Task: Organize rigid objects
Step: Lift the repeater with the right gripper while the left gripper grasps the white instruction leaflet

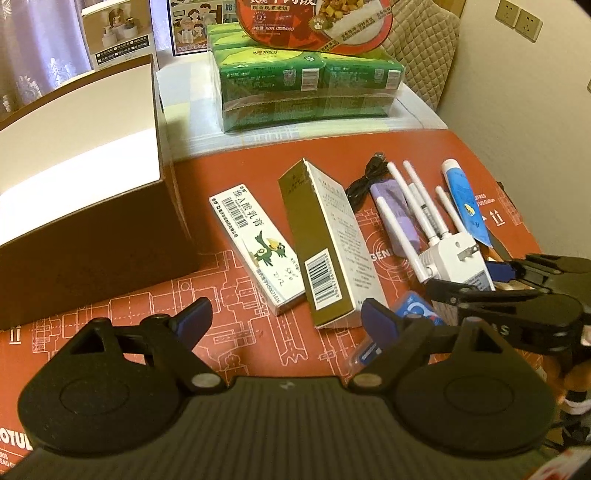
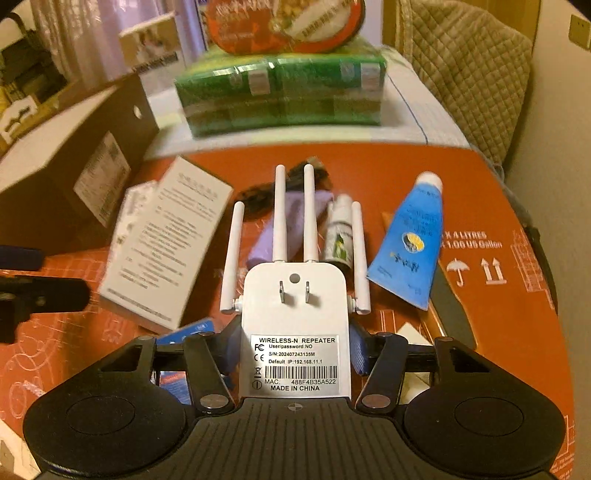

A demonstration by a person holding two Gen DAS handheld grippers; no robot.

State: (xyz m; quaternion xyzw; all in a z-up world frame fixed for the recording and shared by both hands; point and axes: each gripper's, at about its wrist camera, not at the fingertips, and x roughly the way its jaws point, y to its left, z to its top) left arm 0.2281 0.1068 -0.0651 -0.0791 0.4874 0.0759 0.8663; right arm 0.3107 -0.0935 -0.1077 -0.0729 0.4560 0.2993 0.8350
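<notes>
My right gripper (image 2: 295, 354) is shut on a white wireless repeater (image 2: 295, 317) with several antennas, plug side up; it also shows in the left wrist view (image 1: 461, 258) with the right gripper (image 1: 480, 284) on it. My left gripper (image 1: 286, 317) is open and empty above the red board, just short of a gold box (image 1: 325, 243) and a white medicine box (image 1: 255, 251). An open brown box (image 1: 92, 236) with a white inside stands at the left. A blue tube (image 2: 410, 243), a small white bottle (image 2: 341, 232), a purple item (image 2: 291, 229) and a black cable (image 1: 364, 182) lie beyond the repeater.
A green shrink-wrapped pack (image 1: 306, 92) with a red bowl package (image 1: 314, 22) on top stands at the back on a white surface. A small blue packet (image 1: 413, 310) lies by my left gripper's right finger. A quilted chair (image 2: 469, 77) stands at the back right.
</notes>
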